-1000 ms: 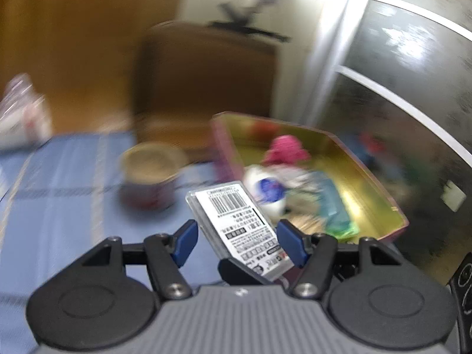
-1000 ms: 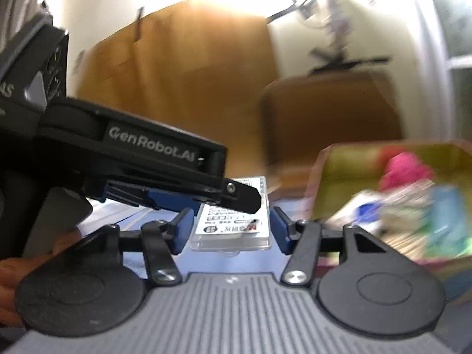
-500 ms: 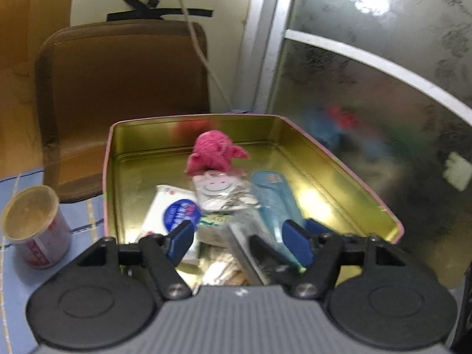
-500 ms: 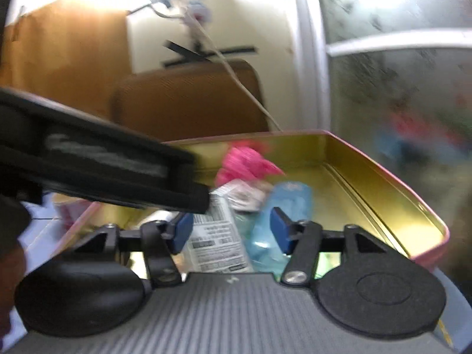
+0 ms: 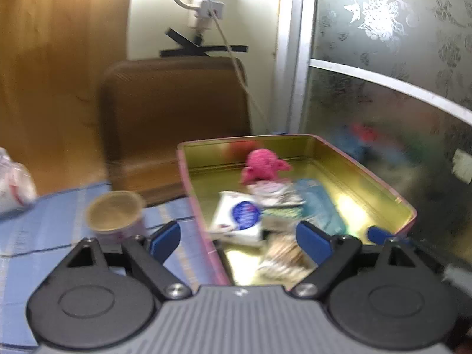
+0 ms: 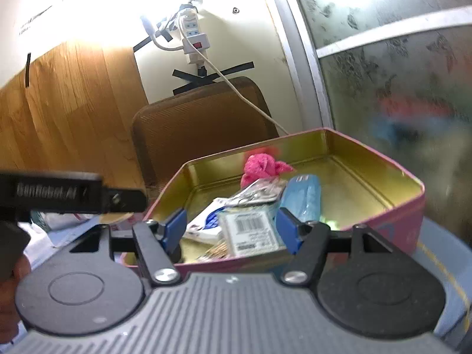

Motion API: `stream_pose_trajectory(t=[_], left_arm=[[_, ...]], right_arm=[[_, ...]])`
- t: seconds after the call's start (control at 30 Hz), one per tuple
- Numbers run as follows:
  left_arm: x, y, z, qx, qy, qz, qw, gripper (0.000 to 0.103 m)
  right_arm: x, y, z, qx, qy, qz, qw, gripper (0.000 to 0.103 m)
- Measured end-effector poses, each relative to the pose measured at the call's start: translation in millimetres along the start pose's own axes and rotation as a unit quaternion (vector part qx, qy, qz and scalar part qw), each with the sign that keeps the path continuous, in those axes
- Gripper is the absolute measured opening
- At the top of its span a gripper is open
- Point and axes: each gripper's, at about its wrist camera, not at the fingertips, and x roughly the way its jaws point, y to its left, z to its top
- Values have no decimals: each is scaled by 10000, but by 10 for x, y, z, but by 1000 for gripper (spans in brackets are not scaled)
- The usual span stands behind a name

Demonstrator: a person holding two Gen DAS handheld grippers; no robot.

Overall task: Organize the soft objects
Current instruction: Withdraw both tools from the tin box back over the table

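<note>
blue striped cloth covers your table [image 5: 44, 236], with a cup [image 5: 113, 214] at the left and the gold-lined tin [image 6: 383, 221] to its right. your left tool [image 5: 237, 234] hangs spread and empty over the tin's near wall. your right tool [image 6: 233, 230] is also spread; the barcoded packet [image 6: 250, 231] lies in the tin between its tips, seemingly released. lift both straight up so nothing snags the pink plush [image 6: 262, 168].

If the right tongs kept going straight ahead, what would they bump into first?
Probably the barcode packet, which sits right between the open right tongs inside the tin. Depth is hard to judge, so the tin's near wall just below could come first.
</note>
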Motion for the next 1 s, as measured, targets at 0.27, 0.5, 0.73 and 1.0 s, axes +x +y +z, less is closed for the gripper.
stream_pose_trajectory(t=[0.27, 0.5, 0.73, 1.0], left_arm=[[-432, 244, -236, 19, -36, 624, 9980, 103], [-653, 395, -424, 11, 21, 997, 9950, 103], [-723, 507, -568, 14, 148, 1162, 9931, 103], [-815, 665, -643, -48, 34, 1440, 9896, 103]], right_arm=[[-232, 121, -82, 466, 157, -32, 9988, 72], [-336, 187, -157, 930, 258, -280, 9949, 90], [-387, 340, -172, 947, 297, -162, 9949, 91], [-434, 550, -183, 648, 255, -92, 9975, 91]])
